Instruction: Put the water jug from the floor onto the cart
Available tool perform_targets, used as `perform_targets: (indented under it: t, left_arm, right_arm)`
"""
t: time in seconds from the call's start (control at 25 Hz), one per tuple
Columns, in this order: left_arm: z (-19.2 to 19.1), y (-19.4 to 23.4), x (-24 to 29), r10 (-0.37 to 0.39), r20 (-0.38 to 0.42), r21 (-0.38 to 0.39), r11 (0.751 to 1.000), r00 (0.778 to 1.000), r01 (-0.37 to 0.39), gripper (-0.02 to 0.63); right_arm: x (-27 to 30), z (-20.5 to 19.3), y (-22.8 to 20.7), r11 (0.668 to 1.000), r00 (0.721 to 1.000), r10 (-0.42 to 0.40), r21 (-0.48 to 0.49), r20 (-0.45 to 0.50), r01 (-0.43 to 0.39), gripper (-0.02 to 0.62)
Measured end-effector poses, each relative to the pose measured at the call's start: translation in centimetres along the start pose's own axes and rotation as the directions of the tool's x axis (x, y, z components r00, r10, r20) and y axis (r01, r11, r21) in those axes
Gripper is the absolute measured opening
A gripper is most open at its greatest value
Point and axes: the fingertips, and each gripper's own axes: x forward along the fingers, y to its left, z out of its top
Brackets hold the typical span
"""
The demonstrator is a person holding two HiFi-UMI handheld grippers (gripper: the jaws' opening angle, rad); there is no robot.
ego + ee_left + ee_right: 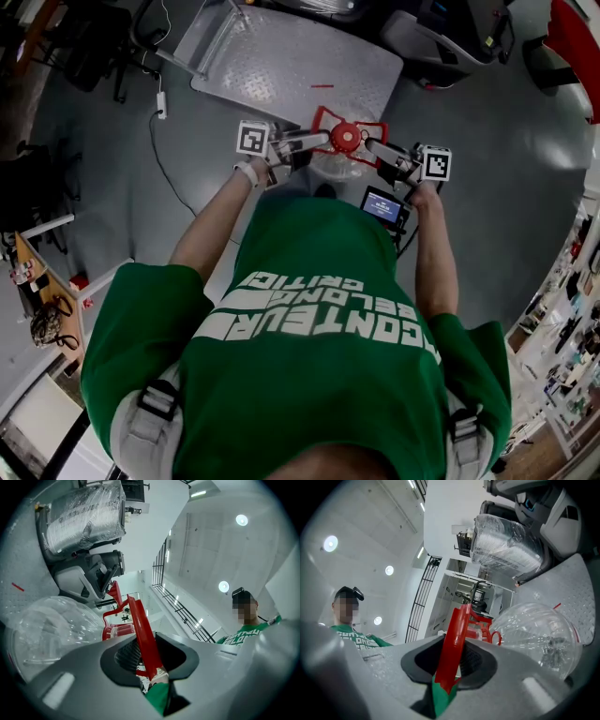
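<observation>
A: What's the tally here?
B: One water jug (534,634), one platform cart (300,66).
A: Anything in pairs?
B: Yes: a left gripper (319,141) and a right gripper (372,146), each with one marker cube (253,139).

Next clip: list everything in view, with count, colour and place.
cart: one, grey tread-plate deck, ahead on the floor
water jug: one, clear, with a red handle, by the cart's near edge
plastic-wrapped machine: one, silvery, beyond the cart
small screen: one, lit blue, beside the right forearm
left gripper: one, grey, shut on the handle
right gripper: one, grey, shut on the handle
shirt: one, green, on the person
</observation>
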Motion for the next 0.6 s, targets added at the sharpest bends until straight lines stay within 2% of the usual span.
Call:
perform_targets:
  t: [0.32,0.6]
  left_arm:
    - [4.7,1.7,-0.8,-0.017,-0.017,-0.047,0.999,1.000,0.016,0.091]
    - [9.8,3.8,-1.3,-0.003,-0.051,-0.072,0.997,0.999,0.000,0.089]
  right_arm:
    - [2.3,3.8,-2.2,0.999,0.998,-0.043,0.028,0.035,0.042,0.061]
    - [4.5,7.8,-4.5,0.995,0.994,-0.088,0.047,0.066,0.085,0.058]
